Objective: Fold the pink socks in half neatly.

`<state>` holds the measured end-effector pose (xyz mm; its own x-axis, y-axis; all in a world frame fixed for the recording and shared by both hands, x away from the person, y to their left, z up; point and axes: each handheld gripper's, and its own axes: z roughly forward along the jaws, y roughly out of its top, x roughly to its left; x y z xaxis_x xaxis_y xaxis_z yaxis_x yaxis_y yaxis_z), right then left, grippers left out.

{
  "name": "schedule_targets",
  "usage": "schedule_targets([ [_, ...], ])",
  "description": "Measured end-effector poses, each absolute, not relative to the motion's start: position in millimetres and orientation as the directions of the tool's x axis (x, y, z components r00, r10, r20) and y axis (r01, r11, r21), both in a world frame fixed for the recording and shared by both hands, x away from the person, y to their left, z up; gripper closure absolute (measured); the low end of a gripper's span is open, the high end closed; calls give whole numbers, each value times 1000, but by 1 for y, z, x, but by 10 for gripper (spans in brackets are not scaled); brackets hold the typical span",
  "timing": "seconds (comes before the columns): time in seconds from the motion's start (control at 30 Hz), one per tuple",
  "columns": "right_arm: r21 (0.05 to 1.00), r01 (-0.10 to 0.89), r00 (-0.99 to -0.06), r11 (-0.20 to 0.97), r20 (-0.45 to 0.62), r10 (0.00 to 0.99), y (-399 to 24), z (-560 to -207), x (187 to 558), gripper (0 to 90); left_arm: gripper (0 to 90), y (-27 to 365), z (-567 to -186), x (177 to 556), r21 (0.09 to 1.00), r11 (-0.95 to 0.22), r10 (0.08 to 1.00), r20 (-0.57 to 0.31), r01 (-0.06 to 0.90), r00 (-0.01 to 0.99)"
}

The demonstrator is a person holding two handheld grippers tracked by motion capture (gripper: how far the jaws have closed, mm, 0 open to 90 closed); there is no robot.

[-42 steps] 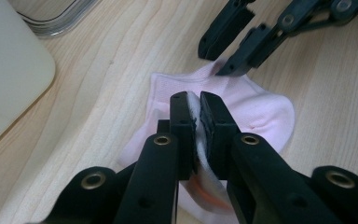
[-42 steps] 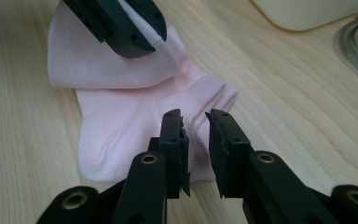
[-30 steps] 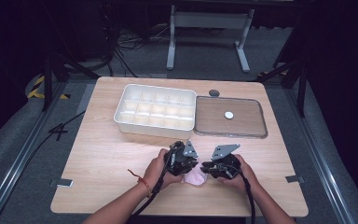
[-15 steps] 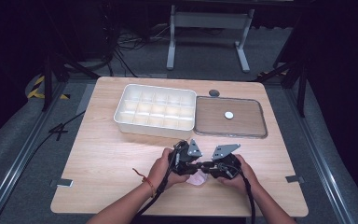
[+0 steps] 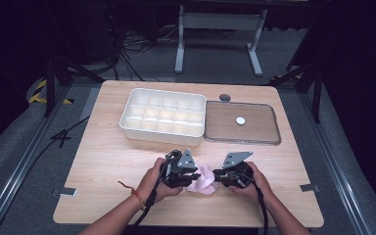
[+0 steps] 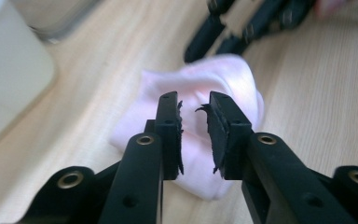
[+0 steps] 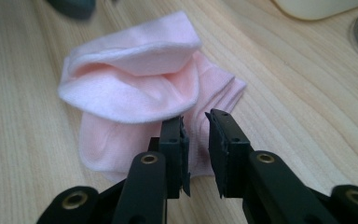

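Pink sock (image 5: 201,179) unclamped: left gripper (image 6: 195,122) just narrowed, slid rightward; right gripper (image 7: 196,140) apart.

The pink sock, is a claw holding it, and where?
Neither seems to hold the pink sock. The left claw and right claw both show a gap between their pads, just over the sock lying on the table.
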<state>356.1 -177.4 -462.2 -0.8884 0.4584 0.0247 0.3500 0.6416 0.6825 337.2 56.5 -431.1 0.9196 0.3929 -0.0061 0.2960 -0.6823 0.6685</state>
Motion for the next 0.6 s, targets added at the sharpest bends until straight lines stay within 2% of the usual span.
schedule_targets([
  [0.2,683,361,-879,635,23,476,-178,-461,358,789,766,45,-450,334,663,-693,363,-18,283,931],
  [0.33,680,336,-881,651,-18,473,-172,-455,358,796,768,40,-457,336,664,-688,365,-31,292,931],
  [0.43,684,342,-872,645,-26,489,-178,-453,358,795,760,36,-461,336,648,-708,357,-12,279,934],
  [0.6,757,341,-860,558,12,510,-188,-442,356,796,750,35,-466,337,659,-693,363,-33,294,931],
])
